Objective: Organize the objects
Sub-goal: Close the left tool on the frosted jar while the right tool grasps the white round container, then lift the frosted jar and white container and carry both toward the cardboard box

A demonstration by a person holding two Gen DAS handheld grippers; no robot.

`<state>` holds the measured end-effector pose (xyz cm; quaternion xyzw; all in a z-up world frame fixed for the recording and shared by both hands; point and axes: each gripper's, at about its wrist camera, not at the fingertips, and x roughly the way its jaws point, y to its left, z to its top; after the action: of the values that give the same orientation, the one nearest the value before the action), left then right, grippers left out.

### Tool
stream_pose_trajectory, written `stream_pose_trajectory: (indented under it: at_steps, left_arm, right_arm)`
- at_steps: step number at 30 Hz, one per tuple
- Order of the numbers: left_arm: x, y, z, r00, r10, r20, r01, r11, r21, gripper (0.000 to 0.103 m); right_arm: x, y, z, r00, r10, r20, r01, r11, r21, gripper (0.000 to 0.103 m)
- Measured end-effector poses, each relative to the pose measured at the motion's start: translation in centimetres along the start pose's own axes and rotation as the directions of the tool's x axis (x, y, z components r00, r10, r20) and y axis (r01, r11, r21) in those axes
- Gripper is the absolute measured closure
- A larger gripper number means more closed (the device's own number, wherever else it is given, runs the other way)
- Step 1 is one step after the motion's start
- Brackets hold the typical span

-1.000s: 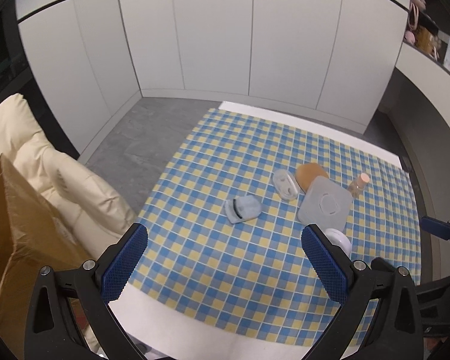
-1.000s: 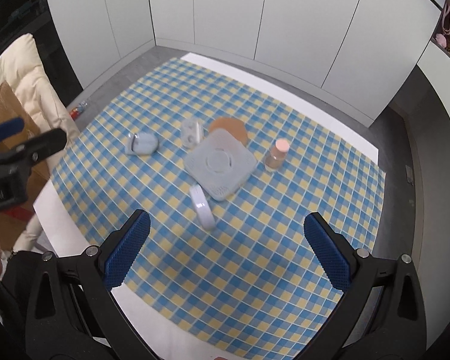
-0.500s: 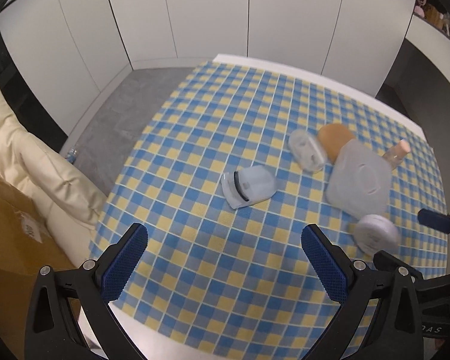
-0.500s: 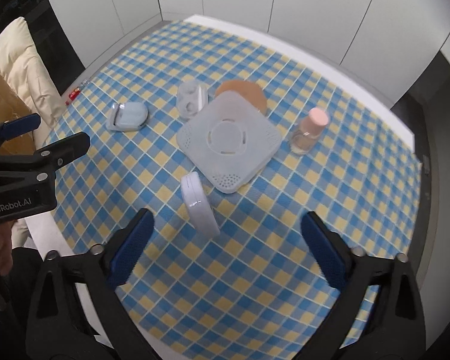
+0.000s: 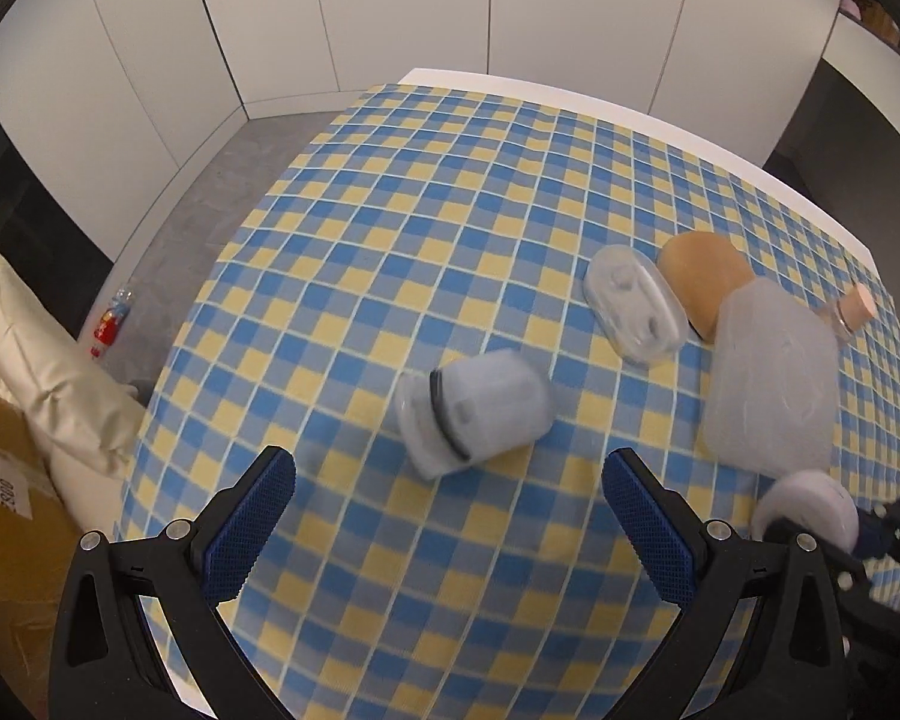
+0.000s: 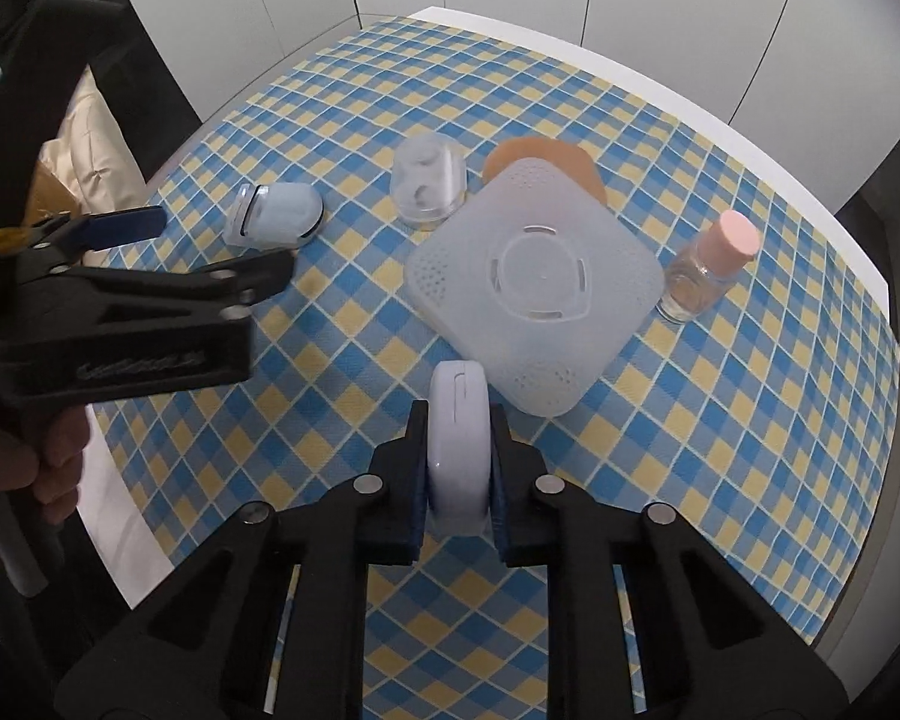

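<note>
A blue-and-yellow checked tablecloth (image 6: 720, 420) carries a square frosted box (image 6: 531, 288), a small capped case (image 5: 474, 414) and a white round compact (image 6: 457, 438) standing on edge beside the box. The right gripper (image 6: 457, 462) has just closed and pinches the compact. The left gripper (image 5: 444, 534) hangs with fingers spread wide, empty, just short of the case.

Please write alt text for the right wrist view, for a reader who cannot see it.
The right claw is shut on a white round case standing on edge on a checked tablecloth. Behind it lie a square translucent lid and a pink-capped bottle.
</note>
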<state>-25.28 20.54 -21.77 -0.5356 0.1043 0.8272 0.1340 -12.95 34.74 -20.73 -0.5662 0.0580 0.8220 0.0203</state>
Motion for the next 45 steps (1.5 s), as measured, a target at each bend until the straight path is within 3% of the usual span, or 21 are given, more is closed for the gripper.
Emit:
stream_pose_trajectory:
  at_steps: [2, 6, 8, 12, 30, 45]
  left_arm:
    - [0.4, -0.1, 0.3, 1.000, 0.009, -0.004, -0.009, 1.000, -0.020, 0.005]
    - [1.0, 0.0, 0.7, 1.000, 0.001, -0.009, -0.001, 0.999, -0.053, 0.022]
    - [1.1, -0.1, 0.8, 1.000, 0.003, -0.008, -0.003, 0.999, -0.051, 0.023]
    - [1.3, 0.0, 1.3, 1.000, -0.013, -0.013, 0.012, 0.998, -0.056, 0.043]
    - [-3.8, 0.1, -0.5, 0.999, -0.053, 0.004, 0.053, 0.997, -0.063, 0.043]
    - [-14.1, -1.6, -1.9, 0.987, -0.078, 0.142, 0.084, 0.996, -0.034, 0.043]
  right_arm:
    - [0.0, -0.4, 0.2, 1.000, -0.012, 0.001, 0.012, 1.000, 0.014, 0.086]
    - [-0.1, -1.0, 0.3, 1.000, -0.016, -0.001, 0.016, 0.999, 0.035, 0.086]
    - [-0.1, -1.0, 0.4, 1.000, -0.018, -0.011, 0.019, 0.999, 0.040, 0.086]
    - [-0.1, -0.8, 0.4, 0.999, -0.028, -0.016, 0.029, 0.999, 0.045, 0.086]
    - [-2.7, -1.4, 0.7, 0.998, -0.056, 0.013, 0.055, 0.996, 0.070, 0.086]
    - [-10.8, 1.0, 0.5, 0.990, -0.068, 0.126, 0.061, 0.996, 0.065, 0.086]
